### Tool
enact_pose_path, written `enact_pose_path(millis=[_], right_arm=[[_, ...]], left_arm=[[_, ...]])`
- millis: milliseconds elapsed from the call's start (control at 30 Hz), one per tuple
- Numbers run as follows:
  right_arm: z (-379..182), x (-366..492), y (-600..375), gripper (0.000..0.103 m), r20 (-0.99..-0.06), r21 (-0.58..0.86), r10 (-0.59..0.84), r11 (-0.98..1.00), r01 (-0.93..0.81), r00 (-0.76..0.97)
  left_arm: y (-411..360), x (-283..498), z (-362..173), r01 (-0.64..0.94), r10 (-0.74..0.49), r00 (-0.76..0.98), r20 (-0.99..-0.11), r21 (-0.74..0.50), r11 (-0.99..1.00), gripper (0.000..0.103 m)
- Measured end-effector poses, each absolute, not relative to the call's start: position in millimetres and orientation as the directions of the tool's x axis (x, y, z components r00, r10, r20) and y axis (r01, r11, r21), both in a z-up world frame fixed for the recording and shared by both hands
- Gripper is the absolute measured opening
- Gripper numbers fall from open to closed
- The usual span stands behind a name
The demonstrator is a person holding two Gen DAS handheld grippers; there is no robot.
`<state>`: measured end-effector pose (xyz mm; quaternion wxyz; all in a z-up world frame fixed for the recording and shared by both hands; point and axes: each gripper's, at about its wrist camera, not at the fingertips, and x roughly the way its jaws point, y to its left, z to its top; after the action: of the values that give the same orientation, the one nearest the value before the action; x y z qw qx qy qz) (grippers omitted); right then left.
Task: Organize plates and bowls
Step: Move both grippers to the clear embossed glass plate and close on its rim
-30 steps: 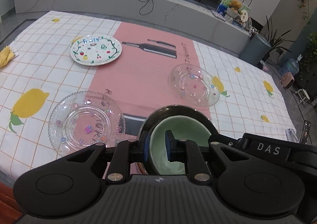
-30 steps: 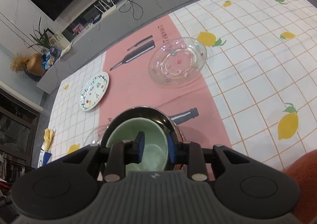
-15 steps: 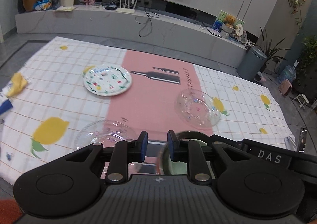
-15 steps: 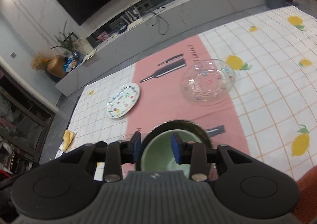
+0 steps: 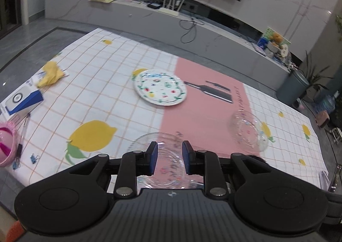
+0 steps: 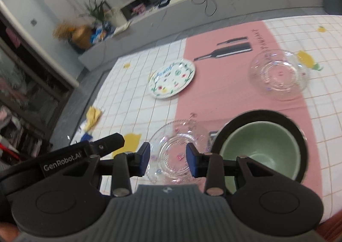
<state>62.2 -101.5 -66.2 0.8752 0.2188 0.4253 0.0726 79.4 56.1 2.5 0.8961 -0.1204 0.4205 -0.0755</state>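
— Plates and bowls lie spread over a table (image 5: 132,64) covered by a checked lemon-print cloth with a pink middle strip. What do you see near the front edge?

— A clear glass plate (image 6: 177,152) with small coloured dots, lying flat partly on the pink strip. Just right of it, in the right wrist view, a green bowl (image 6: 260,152) sits nested inside a black bowl (image 6: 282,120).

— And farther back?

— A white plate with a painted floral rim (image 5: 159,87) lies flat where the white cloth meets the pink strip, and a clear glass bowl (image 6: 280,74) stands to the right, well apart from it.

— How do the jaws stand?

— The left gripper (image 5: 169,157) hangs above the clear glass plate, its jaws opening, with nothing between the blue pads. The right gripper (image 6: 167,159) is parted too, nothing gripped; the glass plate shows below through the gap.

— Anything else?

— At the left edge, a yellow cloth (image 5: 50,73), a blue-and-white box (image 5: 20,100) and a pink cup (image 5: 5,145).
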Motion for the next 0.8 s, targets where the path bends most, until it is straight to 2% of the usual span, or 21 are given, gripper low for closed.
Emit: enact_pose_path(millis=[233,367,500,800], right_arm=[[-78.5,100.1,-82.9,0.038,-0.791,0.351,0.277,0.936,0.035,0.545],[-83.4,125.1,-77.4,0.044,-0.837,0.292,0.259,0.956,-0.007,0.482],[-92.7,146.4,-76.5,0.044,-0.875,0.269,0.261,0.962,-0.040,0.406],[-122.4,189.4,-79.3,0.043,-0.942,0.154,0.159,0.987,-0.041,0.295]], left_arm=[[81.4,95.5,-17.5,-0.042,-0.216,0.606,-0.766,-0.301,0.953,0.034],[86.9,107.2,-32.6,-0.071,-0.216,0.583,-0.784,-0.313,0.947,0.039],[85.8,116.7,-48.0,-0.085,-0.223,0.556,-0.800,-0.322,0.943,0.040],[82.7,133.1,-81.8,-0.131,-0.212,0.486,-0.848,-0.311,0.941,0.040]])
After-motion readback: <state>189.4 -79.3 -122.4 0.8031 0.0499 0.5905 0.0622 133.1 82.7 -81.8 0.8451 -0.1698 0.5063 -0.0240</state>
